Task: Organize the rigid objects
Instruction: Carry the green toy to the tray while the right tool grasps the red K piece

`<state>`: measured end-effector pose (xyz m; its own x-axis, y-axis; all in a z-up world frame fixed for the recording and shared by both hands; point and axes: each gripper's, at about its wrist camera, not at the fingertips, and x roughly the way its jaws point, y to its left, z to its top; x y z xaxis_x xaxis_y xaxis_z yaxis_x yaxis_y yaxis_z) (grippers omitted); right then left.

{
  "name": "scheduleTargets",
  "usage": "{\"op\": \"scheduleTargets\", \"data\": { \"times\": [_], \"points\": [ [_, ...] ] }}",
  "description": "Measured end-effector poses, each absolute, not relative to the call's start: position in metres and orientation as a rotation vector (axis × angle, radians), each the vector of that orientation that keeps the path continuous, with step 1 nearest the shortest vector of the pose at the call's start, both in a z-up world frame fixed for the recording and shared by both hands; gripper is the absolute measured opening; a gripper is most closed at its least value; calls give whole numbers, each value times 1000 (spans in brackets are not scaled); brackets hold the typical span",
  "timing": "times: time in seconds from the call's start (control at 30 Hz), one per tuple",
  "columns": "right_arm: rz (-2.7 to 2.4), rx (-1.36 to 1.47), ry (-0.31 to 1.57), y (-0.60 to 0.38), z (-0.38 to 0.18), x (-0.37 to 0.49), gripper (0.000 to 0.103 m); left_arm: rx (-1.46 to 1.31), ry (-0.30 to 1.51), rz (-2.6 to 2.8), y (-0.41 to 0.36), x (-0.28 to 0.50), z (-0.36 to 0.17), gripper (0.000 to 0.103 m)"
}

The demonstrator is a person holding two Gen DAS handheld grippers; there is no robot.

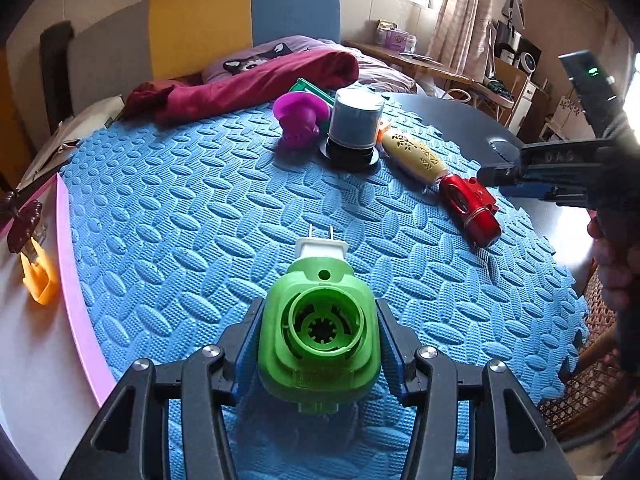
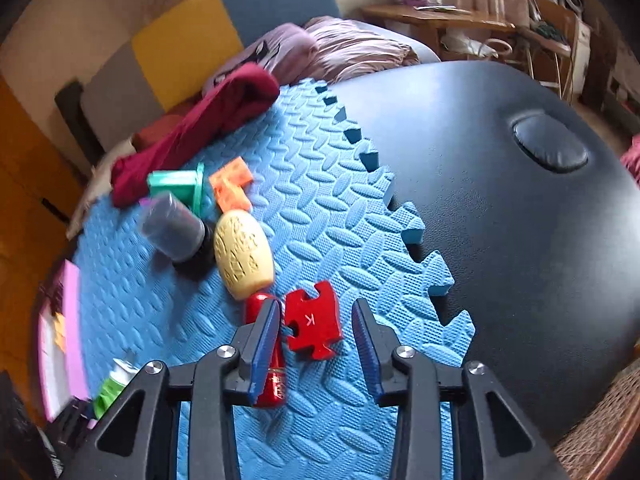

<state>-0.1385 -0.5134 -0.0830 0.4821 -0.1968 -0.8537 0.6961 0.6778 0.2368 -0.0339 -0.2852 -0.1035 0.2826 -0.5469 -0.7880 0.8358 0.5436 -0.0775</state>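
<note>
Left wrist view: my left gripper pinches the green plug-in device across its flanks, both pads pressed against the body, the white plug end and its two prongs pointing away from me above the blue foam mat. To the left lies a white tray with a pink edge holding an orange piece; I judge it the likely collecting place, though that is not certain.

Right wrist view: my right gripper hangs spread over the red puzzle piece marked K, which lies flat on the mat between the fingers, neither pad touching it. The left finger overlaps the red cylindrical object just beside the piece; whether they touch I cannot tell. Farther off lie the cream oval case, a grey canister and an orange block.

Step in hand, as I judge it: one item carried, a second being approached. Next, the right jaws must close on the puzzle piece alone, clear of the red cylinder.
</note>
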Motion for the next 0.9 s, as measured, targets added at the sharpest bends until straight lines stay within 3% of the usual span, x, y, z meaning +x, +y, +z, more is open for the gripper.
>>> {"op": "scheduleTargets", "data": {
  "times": [0.37, 0.57, 0.9],
  "points": [
    [-598, 497, 1031, -500, -100, -115, 38, 368, 831, -955, -282, -36, -104, 53],
    [-603, 436, 1047, -492, -100, -111, 47, 360, 816, -951, -282, -37, -104, 53],
    [-615, 401, 1043, -492, -101, -109, 41, 299, 868, -959, -276, -30, -99, 52]
  ]
}}
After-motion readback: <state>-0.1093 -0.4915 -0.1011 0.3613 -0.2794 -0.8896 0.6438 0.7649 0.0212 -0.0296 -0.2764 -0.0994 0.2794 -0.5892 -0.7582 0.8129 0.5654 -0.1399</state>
